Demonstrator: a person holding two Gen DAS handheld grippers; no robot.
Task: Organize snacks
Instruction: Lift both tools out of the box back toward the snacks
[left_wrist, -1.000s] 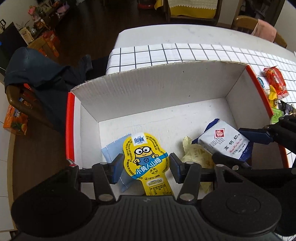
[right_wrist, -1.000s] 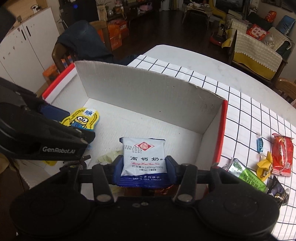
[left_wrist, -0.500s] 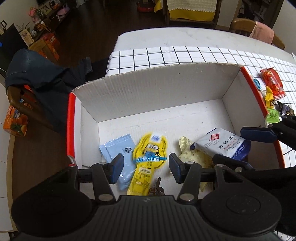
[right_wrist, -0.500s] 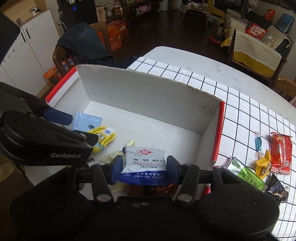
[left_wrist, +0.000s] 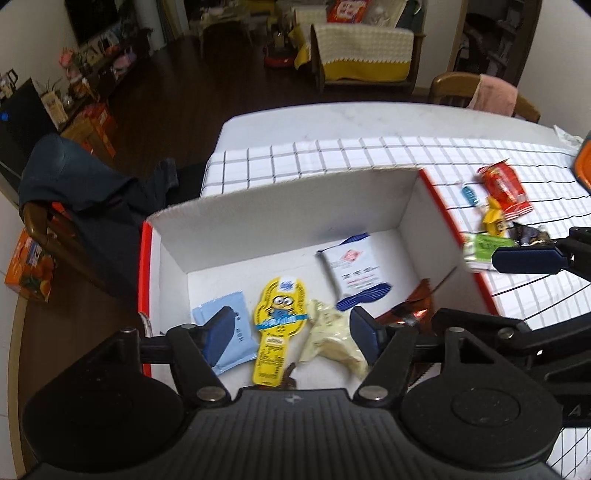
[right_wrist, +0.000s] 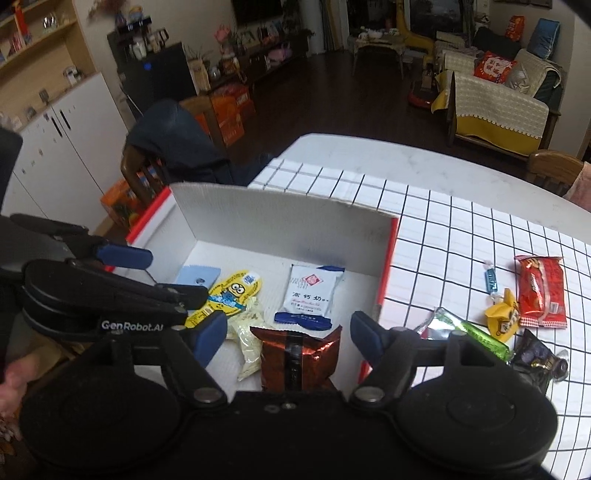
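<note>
White cardboard box (right_wrist: 280, 218) at left edge of checked table (right_wrist: 443, 229) now holds both packets I let go a second ago. White-and-blue milk packet (right_wrist: 312, 295) lies flat near far right corner of box floor; yellow minion packet (left_wrist: 279, 314) flat toward near left. My right gripper (right_wrist: 288, 332) and left gripper (left_wrist: 291, 332) both spread wide, empty, pulled back above box. Five loose snacks (right_wrist: 541, 291) wait on table beyond box's right edge; I judge those next.

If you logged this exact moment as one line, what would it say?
left gripper: open, empty | right gripper: open, empty | box: five snacks inside | tablecloth: five snacks left
</note>
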